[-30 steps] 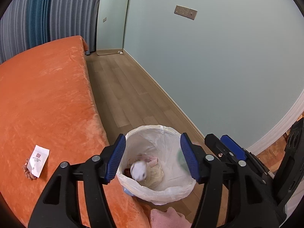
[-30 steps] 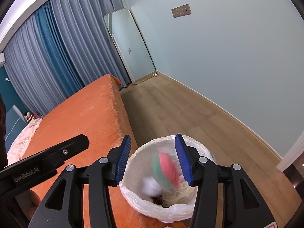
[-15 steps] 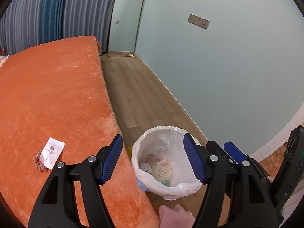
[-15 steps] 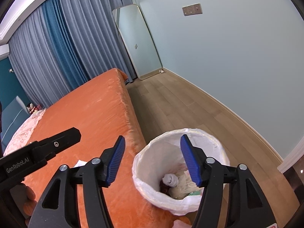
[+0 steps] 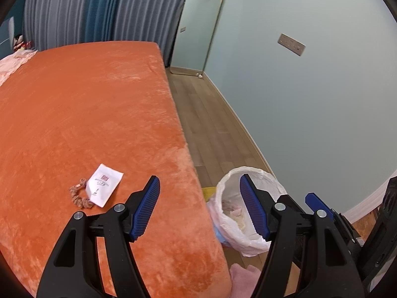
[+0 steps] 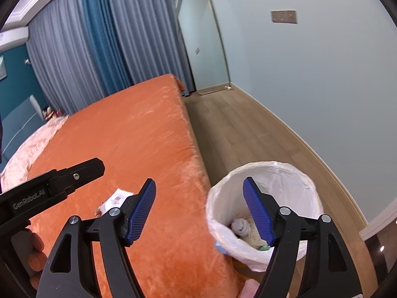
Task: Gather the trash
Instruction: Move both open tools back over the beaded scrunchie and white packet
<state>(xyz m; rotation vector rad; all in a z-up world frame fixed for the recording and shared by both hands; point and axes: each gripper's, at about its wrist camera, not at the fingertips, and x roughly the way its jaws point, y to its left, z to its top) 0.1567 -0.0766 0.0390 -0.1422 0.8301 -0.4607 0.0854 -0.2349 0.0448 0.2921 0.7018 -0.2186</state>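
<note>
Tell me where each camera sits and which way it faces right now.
Left wrist: on the left gripper, angled down over the bed; packet, scrunchie, bin ahead; right gripper's tip at right.
Right wrist: on the right gripper, angled down at bed edge and bin; left gripper and fingers at left.
Shared: bed, packet, bin, mirror.

Both grippers are black plastic frames with silver screws. Their fingers [image 5: 146, 211] carry ribbed blue pads. The left gripper [image 6: 52, 188] bears white "GenRobot.AI" lettering.
</note>
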